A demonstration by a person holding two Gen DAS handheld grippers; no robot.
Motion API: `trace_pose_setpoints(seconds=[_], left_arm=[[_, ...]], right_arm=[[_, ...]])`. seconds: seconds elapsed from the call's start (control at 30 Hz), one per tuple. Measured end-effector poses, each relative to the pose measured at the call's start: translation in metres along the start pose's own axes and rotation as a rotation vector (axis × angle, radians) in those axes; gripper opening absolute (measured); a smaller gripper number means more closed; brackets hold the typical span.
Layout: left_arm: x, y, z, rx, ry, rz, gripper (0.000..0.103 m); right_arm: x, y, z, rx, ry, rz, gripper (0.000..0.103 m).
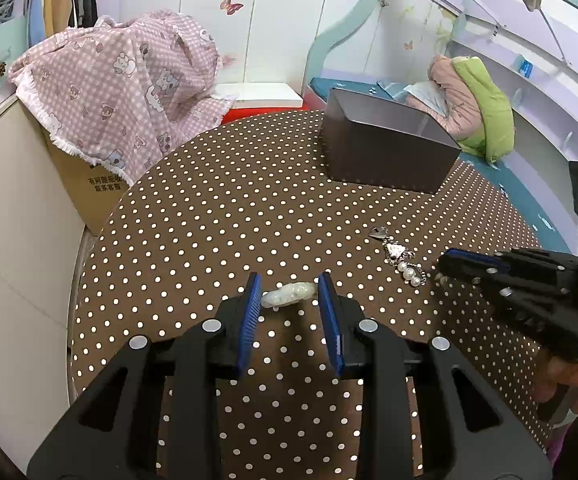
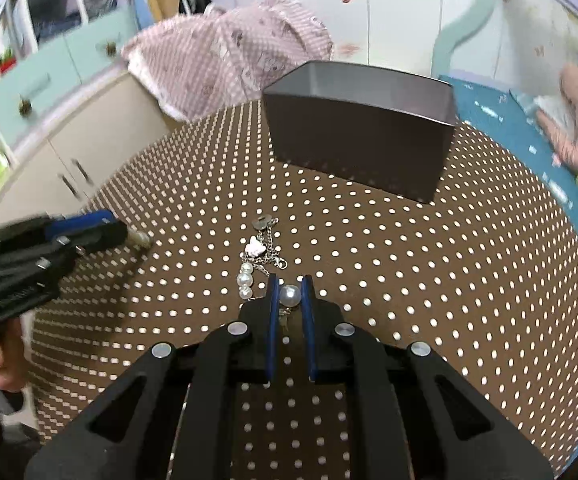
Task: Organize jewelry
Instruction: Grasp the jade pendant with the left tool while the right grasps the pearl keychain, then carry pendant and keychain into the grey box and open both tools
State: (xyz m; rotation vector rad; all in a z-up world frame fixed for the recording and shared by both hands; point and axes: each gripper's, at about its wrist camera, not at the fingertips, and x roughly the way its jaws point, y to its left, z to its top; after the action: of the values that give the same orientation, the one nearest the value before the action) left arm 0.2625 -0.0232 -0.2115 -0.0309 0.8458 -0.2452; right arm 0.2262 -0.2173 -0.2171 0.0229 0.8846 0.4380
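Pinching one large pearl point(image 2: 290, 295), my right gripper point(image 2: 290, 285) hides the chain point(image 2: 267, 248) beneath it; my left gripper point(image 1: 289, 295) clamps a pale beaded piece point(image 1: 288, 294). What the dark box point(image 2: 363, 136) on the dotted table point(image 2: 429, 280) holds stays hidden.

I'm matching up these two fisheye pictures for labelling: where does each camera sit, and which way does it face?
Left wrist: on the left hand-held gripper, looking down along its fingers at a pale beaded piece on the dotted table; the right hand-held gripper enters at right.
Right wrist: on the right hand-held gripper, shut on a pearl; the left hand-held gripper enters at left.
Shared: the table, dark box, pearl chain.
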Motion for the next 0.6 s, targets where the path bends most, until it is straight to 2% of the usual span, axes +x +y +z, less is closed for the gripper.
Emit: trace_pose_setpoints(seconds=[0.17,0.33,0.6], left_arm=[[-0.005,-0.002,0.005,0.003,-0.015,-0.017,0.028],[-0.015,-0.004,0.013,0.010,-0.042,-0.028,0.028],[-0.036,-0.007,0.038,0.043,-0.105,-0.038,0.028]], right_arm=[[-0.021,-0.014,0.007,0.077,-0.042,0.073,0.009],[-0.044,-0.018,0.017,0.097,-0.091,0.123,0.009],[-0.070,-0.013,0.050,0.051,-0.168,0.122,0.009]])
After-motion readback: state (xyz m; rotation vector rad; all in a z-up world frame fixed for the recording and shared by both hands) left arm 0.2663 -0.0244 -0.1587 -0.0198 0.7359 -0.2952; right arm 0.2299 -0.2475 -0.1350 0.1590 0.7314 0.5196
